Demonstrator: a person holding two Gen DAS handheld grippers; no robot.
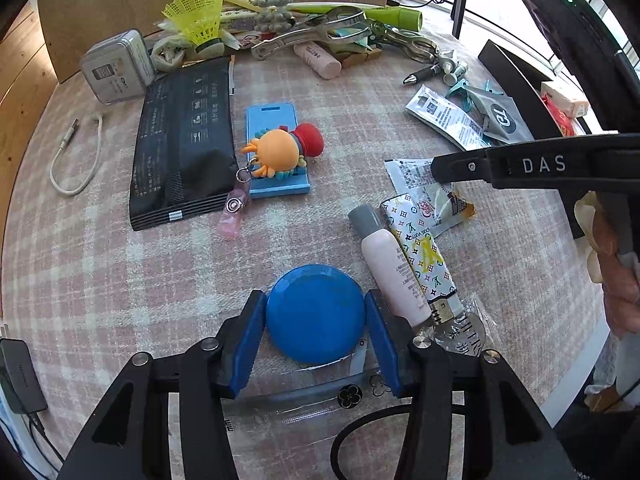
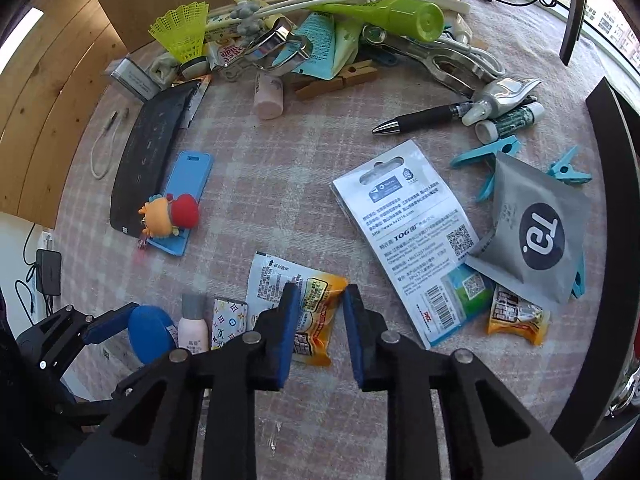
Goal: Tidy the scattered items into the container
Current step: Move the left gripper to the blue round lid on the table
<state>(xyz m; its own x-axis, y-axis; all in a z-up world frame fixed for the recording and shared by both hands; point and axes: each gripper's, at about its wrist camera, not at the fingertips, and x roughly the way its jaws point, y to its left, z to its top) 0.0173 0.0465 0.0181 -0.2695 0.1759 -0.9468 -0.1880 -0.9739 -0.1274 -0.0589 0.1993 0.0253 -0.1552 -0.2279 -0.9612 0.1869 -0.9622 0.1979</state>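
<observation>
The left gripper [image 1: 316, 320] has its blue pads against both sides of a blue disc [image 1: 316, 314], clamped on it just above the plaid cloth [image 1: 120, 272]; in the right view the same disc [image 2: 150, 334] sits in that gripper [image 2: 132, 332] at the lower left. Just right of the disc lie a pink bottle [image 1: 394, 272] with a grey cap and a patterned tube [image 1: 424, 256], side by side and touching. Past them is an orange snack packet [image 1: 444, 204], over which the right gripper [image 2: 320, 320] hovers with its jaws apart and nothing between them (its left pad overlaps the packet [image 2: 316, 304] in its own view). Right of that gripper a white card [image 2: 412, 240] lies partly under a grey pouch [image 2: 532, 236], with blue clips [image 2: 488, 164] around it. Further out, a toy [image 1: 280, 152] rests on a blue tag [image 1: 276, 148] beside a black pouch [image 1: 180, 140]. At the far edge are a yellow shuttlecock [image 1: 198, 16], metal tongs [image 1: 316, 32], a green tube [image 1: 384, 16] and a pen [image 2: 420, 118]. Which item is the container, I cannot tell.
</observation>
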